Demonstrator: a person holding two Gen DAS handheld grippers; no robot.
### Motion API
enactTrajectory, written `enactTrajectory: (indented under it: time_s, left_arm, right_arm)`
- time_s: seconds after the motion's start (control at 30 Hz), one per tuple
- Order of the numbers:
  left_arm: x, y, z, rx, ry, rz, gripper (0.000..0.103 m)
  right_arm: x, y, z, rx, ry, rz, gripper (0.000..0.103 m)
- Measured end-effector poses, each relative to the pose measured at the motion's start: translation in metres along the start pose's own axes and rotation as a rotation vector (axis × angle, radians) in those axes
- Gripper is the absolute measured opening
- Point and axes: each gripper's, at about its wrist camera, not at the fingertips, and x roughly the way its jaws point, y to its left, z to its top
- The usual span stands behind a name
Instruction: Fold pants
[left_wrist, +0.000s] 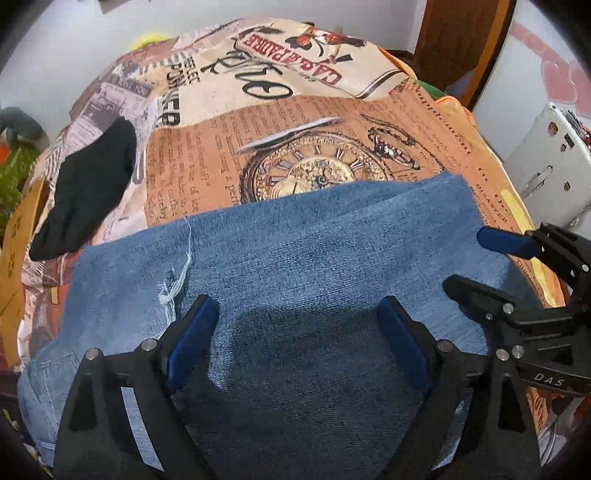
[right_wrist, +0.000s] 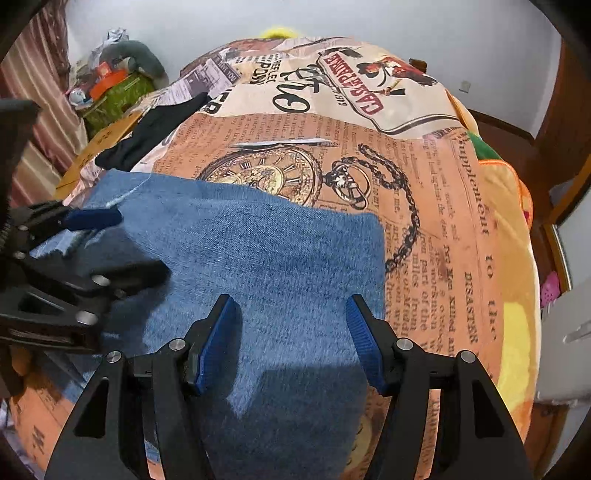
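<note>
Jeans (left_wrist: 295, 258) folded flat, both grippers angled down, jaws apart above denim

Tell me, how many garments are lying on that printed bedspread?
2. Blue jeans lie in front, under both hand-held grippers. A black garment lies farther back at the left edge of the bedspread. More could be hidden outside the views.

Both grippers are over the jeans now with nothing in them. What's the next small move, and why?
Probably lower both onto the denim and pinch it. The left gripper and right gripper both stand open above the jeans, which lie flat and partly folded on the printed bedspread, with no cloth between the pads. The right one sits near the jeans' right edge, a likely place to grab for the next fold.
</note>
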Motion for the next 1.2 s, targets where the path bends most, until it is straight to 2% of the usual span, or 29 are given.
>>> enactTrajectory:
  time_s: [0.27,0.57,0.8,0.93,1.03,1.2]
  left_arm:
    - [-0.008,-0.001,-0.015,0.051,-0.005,0.052,0.095]
    - [-0.021,0.020,-0.039,-0.041,-0.003,0.024,0.100]
    - [-0.036,0.028,-0.052,-0.058,-0.024,0.052,0.100]
    - [-0.056,0.042,-0.059,-0.076,-0.065,0.096,0.100]
    - [-0.075,0.059,-0.064,-0.104,-0.108,0.134,0.100]
    - [-0.116,0.105,-0.075,-0.205,-0.197,0.175,0.100]
  right_arm:
    - [-0.010,-0.004,-0.013,0.059,0.001,0.025,0.059]
    - [-0.027,-0.005,-0.033,0.115,0.000,0.004,0.059]
    - [-0.037,-0.013,-0.042,0.203,0.012,0.027,0.062]
    - [-0.051,-0.002,-0.034,0.152,0.001,-0.019,0.062]
    - [-0.067,0.012,-0.023,0.092,-0.043,-0.052,0.062]
    - [-0.097,0.036,0.002,0.045,-0.146,-0.032,0.063]
